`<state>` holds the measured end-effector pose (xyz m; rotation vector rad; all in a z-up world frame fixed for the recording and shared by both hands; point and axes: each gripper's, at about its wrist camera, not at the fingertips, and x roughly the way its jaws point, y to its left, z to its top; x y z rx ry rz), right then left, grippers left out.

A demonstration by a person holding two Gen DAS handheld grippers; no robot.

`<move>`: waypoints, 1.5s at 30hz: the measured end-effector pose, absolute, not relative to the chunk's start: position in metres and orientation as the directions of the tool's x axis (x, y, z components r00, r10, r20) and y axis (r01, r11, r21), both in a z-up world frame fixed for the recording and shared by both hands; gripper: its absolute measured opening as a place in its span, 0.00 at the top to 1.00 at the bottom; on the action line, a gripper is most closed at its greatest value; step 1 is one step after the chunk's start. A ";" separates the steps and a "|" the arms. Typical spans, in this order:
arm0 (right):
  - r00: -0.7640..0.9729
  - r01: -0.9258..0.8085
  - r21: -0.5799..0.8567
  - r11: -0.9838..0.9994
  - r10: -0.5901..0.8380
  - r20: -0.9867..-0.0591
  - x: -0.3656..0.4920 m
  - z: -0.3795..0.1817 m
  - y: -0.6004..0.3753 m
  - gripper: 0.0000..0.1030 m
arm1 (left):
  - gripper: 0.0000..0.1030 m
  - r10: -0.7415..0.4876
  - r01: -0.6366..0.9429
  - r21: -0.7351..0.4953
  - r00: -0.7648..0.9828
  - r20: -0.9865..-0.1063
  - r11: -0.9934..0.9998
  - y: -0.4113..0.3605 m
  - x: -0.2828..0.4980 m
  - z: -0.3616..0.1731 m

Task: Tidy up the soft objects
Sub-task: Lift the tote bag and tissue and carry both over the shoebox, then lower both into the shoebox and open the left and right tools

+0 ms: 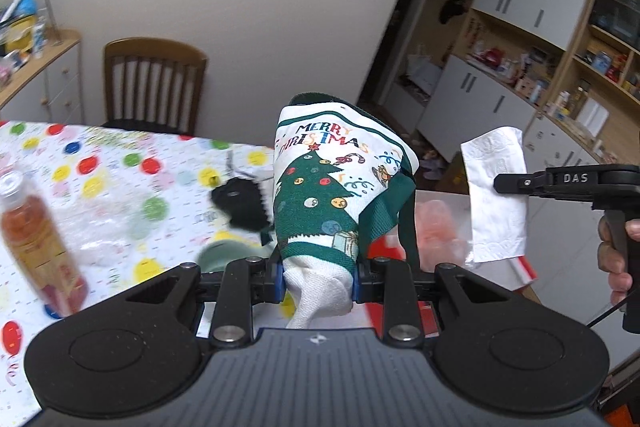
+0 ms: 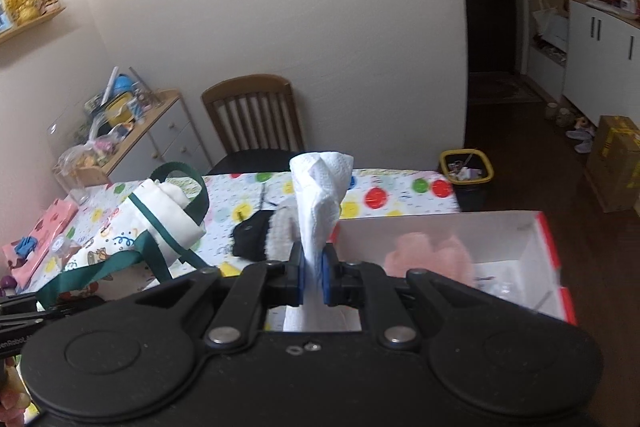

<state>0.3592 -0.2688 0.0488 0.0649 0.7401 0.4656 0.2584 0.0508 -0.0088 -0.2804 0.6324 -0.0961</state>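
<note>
My left gripper [image 1: 319,279] is shut on the white lower end of a Christmas cloth bag [image 1: 332,187] with green straps, held up above the table. The bag [image 2: 160,223] also shows at the left of the right wrist view. My right gripper [image 2: 313,275] is shut on a white paper towel [image 2: 320,203] that stands up between its blue pads. From the left wrist view that towel [image 1: 496,195] hangs from the right gripper [image 1: 498,183], with a hand [image 1: 616,259] on the handle. A pink plush thing [image 2: 432,255] lies inside a white box with a red rim [image 2: 552,255].
The table carries a dotted cloth [image 1: 120,167], an orange bottle [image 1: 40,239], a black pouch [image 2: 250,235], a white knit item [image 2: 280,231] and a pink pack [image 2: 40,231]. A wooden chair [image 2: 256,115] stands behind it. A yellow-rimmed bin [image 2: 466,167] and a cardboard box [image 2: 616,159] sit on the floor.
</note>
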 end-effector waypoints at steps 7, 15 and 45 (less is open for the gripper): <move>0.671 -0.330 0.210 0.920 0.385 -0.634 0.361 0.045 -0.318 0.92 | 0.73 -0.236 0.090 -0.278 0.799 -0.554 0.956 -0.008 0.276 -0.001; 0.689 -0.268 0.203 0.942 0.335 -0.642 0.372 0.031 -0.371 0.92 | 0.73 -0.290 0.174 -0.254 0.784 -0.549 0.951 -0.078 0.305 0.002; 0.512 -0.259 0.183 0.948 0.296 -0.806 0.443 -0.077 -0.402 0.92 | 0.73 -0.242 0.196 -0.151 0.619 -0.748 0.969 -0.160 0.394 -0.098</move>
